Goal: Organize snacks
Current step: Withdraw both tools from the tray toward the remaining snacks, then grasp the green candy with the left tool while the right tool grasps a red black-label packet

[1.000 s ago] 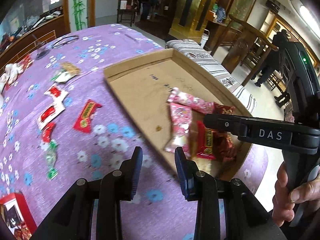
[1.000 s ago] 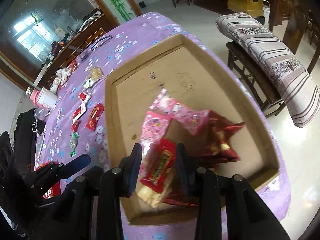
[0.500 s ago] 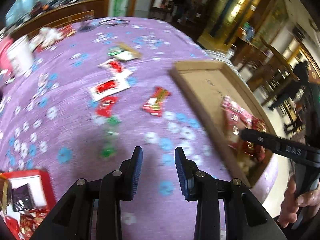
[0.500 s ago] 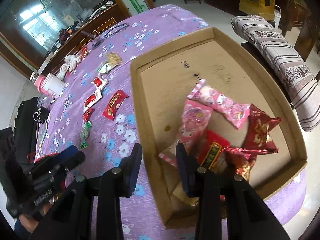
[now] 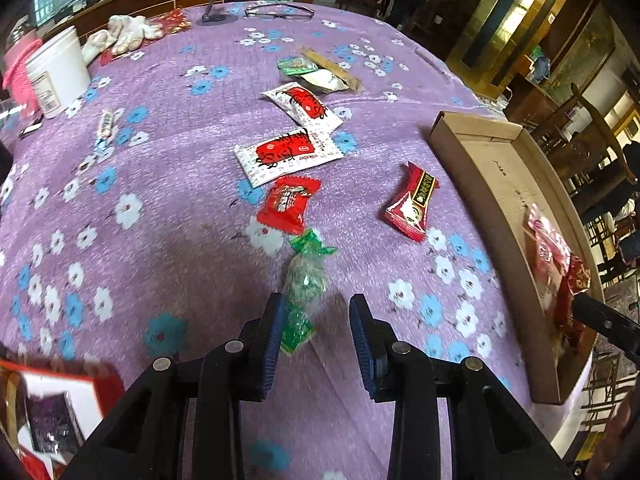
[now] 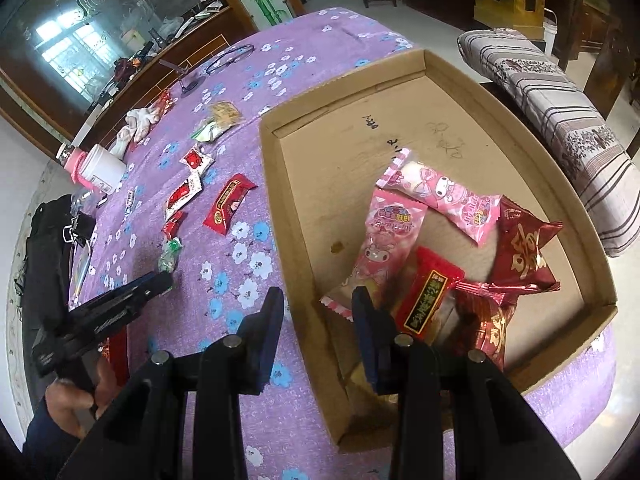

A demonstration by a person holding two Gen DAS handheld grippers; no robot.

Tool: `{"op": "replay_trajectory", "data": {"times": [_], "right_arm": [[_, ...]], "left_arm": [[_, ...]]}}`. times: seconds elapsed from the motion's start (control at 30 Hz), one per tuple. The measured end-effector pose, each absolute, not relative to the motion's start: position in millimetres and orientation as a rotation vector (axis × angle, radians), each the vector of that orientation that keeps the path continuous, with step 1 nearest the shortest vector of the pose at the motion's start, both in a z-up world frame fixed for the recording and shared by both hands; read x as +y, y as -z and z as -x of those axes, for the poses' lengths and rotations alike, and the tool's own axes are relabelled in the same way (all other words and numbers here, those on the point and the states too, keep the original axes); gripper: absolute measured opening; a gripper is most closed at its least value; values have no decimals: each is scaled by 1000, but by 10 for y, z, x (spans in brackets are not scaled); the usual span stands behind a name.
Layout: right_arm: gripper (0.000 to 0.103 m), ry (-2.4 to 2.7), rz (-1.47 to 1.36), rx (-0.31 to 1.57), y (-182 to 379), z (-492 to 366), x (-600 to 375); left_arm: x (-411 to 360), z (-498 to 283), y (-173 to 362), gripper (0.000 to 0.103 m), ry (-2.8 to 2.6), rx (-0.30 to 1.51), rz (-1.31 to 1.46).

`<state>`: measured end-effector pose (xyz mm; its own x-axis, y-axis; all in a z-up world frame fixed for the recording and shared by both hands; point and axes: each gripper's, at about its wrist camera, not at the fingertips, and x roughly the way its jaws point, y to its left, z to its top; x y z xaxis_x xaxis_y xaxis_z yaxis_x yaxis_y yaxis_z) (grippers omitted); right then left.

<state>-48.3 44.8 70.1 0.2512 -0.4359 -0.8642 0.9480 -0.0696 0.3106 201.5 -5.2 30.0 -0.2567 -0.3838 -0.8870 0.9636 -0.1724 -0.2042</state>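
A green-wrapped candy [image 5: 305,278] lies on the purple flowered cloth, its near end between the fingers of my left gripper [image 5: 316,322], which is open and not pressing on it. Beyond it lie a small red packet [image 5: 288,203], a dark red bar [image 5: 412,202] and two white-and-red packets [image 5: 288,155]. My right gripper [image 6: 318,306] is open and holds nothing, straddling the left wall of the cardboard box [image 6: 269,168]. Inside the box lie pink packets [image 6: 390,236] and red packets [image 6: 522,252]. The left gripper [image 6: 158,282] also shows by the green candy [image 6: 170,256].
A white tub [image 5: 58,70], white gloves [image 5: 124,34] and glasses [image 5: 280,12] sit at the far side. A red box [image 5: 56,404] is at the near left. A black bag [image 6: 48,240] lies left; a striped bench cushion [image 6: 560,120] stands beyond the table.
My left gripper swung left from the box, across the cloth and lower, to the green candy. My right gripper shifted left off the snack pile to the box wall; a red packet stays in the box.
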Motion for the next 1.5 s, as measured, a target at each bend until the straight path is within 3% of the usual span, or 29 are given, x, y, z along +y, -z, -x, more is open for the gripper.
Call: {"op": "replay_trajectory", "data": {"times": [0.07,0.17,0.4,0.67,1.1,1.13,1.23,1.5], "right_arm": [[34,1258,-1098,613,-727,471,433],[34,1229,-1097,618,-773,411,376],[34,1105,-1163,607,-851,-1,-25],[35,1102,-1298,645,-576,-489,-675],[34,1270,-1274,828,-238,-702,-1061],[34,1266,-1262,839,-224,-721,-1056],[19,1234,-1202,864,-224,-786,-1025],[18,1135,-1181,815,-327,-775,-674]], "left_arm": [[-92,-1979,-271,18,1635,945,-881],[-115,-1990,-269,13,1626,933,-873],[59,-2084,-270,12,1613,965,-875],[342,-2169,-275,12,1611,1007,-874],[327,-2211,-253,13,1626,1012,-865],[316,-2207,-253,13,1626,1011,-865],[292,-2186,-246,13,1629,993,-864],[290,-2238,-255,12,1641,1009,-836]]}}
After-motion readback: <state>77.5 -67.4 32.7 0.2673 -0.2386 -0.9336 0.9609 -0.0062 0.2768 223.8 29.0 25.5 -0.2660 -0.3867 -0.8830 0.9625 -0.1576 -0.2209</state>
